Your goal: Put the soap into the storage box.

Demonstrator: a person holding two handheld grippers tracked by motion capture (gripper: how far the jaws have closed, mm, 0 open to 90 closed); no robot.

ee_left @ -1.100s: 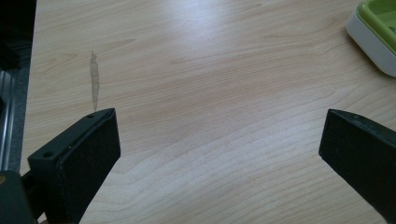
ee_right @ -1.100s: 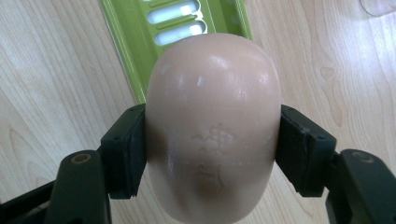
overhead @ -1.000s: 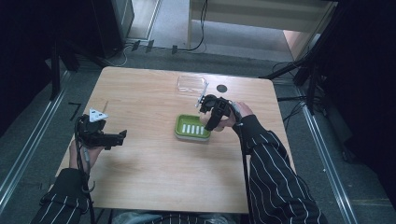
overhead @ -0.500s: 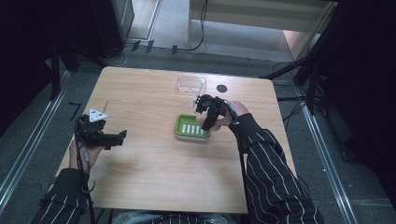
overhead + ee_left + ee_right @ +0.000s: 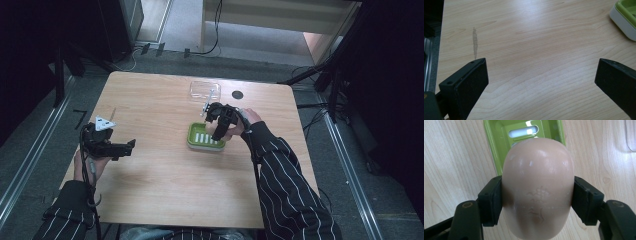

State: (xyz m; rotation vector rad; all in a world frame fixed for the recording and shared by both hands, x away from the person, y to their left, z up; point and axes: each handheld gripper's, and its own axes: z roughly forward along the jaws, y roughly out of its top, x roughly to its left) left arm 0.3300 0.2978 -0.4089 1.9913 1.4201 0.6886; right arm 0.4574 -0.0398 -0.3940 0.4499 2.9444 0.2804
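My right gripper (image 5: pixel 537 195) is shut on a smooth beige bar of soap (image 5: pixel 537 187), its pads pressing both sides. It hangs just over the near end of a green soap dish (image 5: pixel 499 135) with white slots in its floor. In the high view the right gripper (image 5: pixel 218 132) points down over the green dish (image 5: pixel 194 140) at the table's middle. My left gripper (image 5: pixel 131 145) hovers over bare wood at the left, open with nothing between its jaws. In the left gripper view, the left gripper (image 5: pixel 541 72) has the dish's corner (image 5: pixel 624 15) at the top right.
A clear plastic container (image 5: pixel 205 90) lies behind the dish near the far edge, with a small black disc (image 5: pixel 237 94) to its right. The wooden table (image 5: pixel 165 190) has bare room in front and at the left. Cables and stands surround the table on the floor.
The right gripper with the soap has shifted slightly to the left over the dish. The left gripper has stayed put.
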